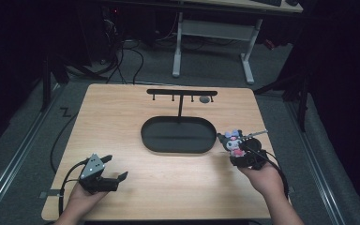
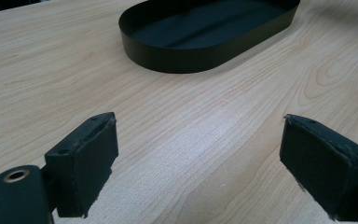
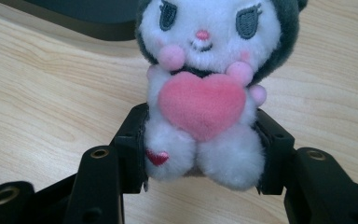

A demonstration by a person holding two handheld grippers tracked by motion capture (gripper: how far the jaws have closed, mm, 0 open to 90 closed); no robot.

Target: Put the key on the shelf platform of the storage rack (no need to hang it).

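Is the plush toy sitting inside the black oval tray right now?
No, the plush toy is clamped in the right gripper above the wooden table, with the black oval tray off to the side.

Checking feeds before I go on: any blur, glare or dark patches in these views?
High view: table evenly lit, surroundings nearly black, image soft. Left gripper view: bright sheen on the wood between the tool's pads, tray sharp. Right gripper view: plush close and slightly soft, no glare.

The high view looks forward and down on the light wooden counter [image 1: 168, 183]. Both gripper views sit low, close, facing the black oval metal tray [image 1: 178, 134] [image 2: 205, 35] [image 3: 88, 18].
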